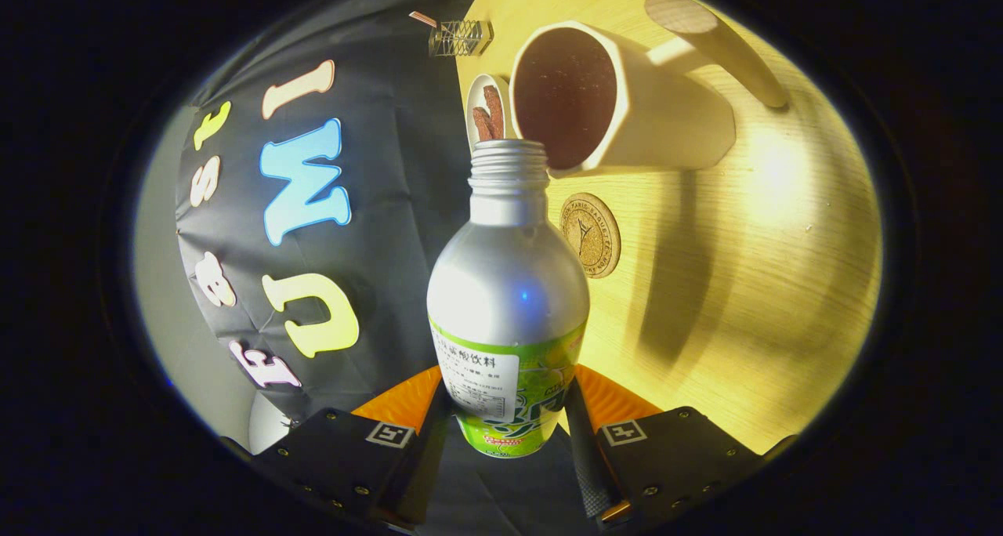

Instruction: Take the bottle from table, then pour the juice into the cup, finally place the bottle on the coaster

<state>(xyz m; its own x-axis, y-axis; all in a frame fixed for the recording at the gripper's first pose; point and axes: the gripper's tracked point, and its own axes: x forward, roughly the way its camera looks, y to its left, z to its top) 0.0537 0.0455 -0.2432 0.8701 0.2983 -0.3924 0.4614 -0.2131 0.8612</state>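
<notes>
A silver metal bottle (508,285) with a green label sits between my fingers, and my gripper (509,401) is shut on its lower body. The whole view is rolled, so the bottle is tipped on its side relative to the table. Its uncapped threaded mouth (509,164) lies right at the rim of the white cup (666,117), whose inside looks dark brown. The round cork coaster (590,234) lies flat on the wooden table (744,301), just past the bottle's shoulder and close to the cup's base.
A small white dish (479,109) holding brown sticks stands beside the cup, partly behind its rim. A clear glass block (461,38) sits at the table's edge beyond it. A pale wooden rounded piece (717,46) rests on the table behind the cup.
</notes>
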